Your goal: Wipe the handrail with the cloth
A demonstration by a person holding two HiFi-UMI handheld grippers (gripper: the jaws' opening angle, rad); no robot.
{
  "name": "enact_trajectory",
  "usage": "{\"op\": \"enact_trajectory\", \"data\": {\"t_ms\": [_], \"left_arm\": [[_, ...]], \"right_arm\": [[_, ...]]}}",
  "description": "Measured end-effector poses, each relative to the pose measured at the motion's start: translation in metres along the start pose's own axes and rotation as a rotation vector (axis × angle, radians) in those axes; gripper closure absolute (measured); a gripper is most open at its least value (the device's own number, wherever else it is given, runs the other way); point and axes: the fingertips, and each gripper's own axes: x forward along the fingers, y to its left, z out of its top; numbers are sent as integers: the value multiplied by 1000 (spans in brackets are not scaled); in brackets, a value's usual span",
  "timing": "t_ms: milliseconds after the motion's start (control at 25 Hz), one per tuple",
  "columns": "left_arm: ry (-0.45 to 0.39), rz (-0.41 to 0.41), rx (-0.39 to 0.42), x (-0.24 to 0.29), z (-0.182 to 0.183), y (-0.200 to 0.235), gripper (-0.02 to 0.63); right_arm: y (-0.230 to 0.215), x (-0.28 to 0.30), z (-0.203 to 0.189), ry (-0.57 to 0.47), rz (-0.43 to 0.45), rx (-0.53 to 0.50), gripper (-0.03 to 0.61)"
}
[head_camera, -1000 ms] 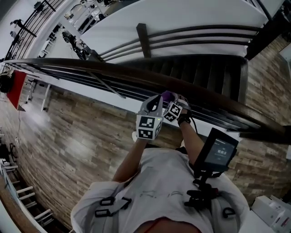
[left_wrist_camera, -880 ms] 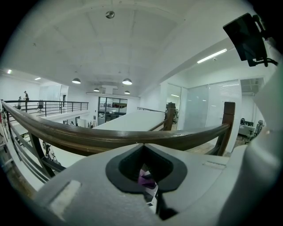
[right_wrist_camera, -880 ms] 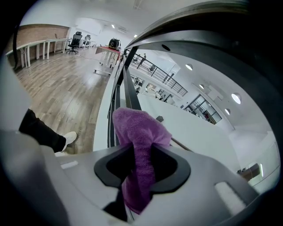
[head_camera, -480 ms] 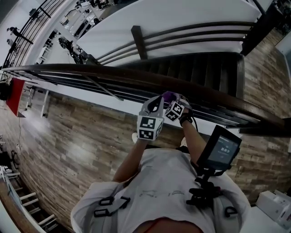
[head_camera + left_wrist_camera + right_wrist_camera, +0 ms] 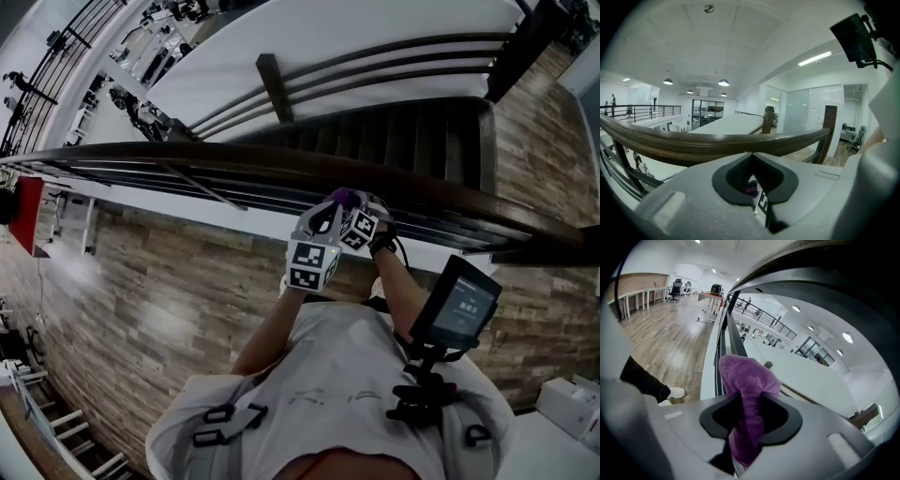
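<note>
Here, one cloth (image 5: pixel 740 373) in right gripper (image 5: pixel 750 401), one handrail (image 5: pixel 693 143)

This is an upper floor of an open-plan office building, where a dark wooden handrail (image 5: pixel 281 155) edges a staircase (image 5: pixel 412 141) that drops from a wood-plank floor (image 5: pixel 169 309). White desks (image 5: pixel 635 296) and an office chair (image 5: pixel 674 289) stand along a brick wall. Glass-walled rooms (image 5: pixel 811 112), round ceiling lamps (image 5: pixel 723 83) and a black-railed gallery (image 5: pixel 642 111) line a white atrium.

dark staircase (image 5: pixel 412 136) | wood-plank floor (image 5: pixel 159 300) | red panel (image 5: pixel 23 214) far left | ceiling lamps (image 5: pixel 723 82)
</note>
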Motion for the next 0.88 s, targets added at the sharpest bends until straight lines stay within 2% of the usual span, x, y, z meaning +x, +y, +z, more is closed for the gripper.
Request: {"op": "enact_trajectory", "data": {"t_ms": [520,880], "left_arm": [[25,-94,46,20,-3,-16,614],[48,-144,70,31,-7,-54,614]], "right_arm": [[-10,-6,-18,-16,17,102,457],[-25,-35,-63,7,-5,163,457]]}}
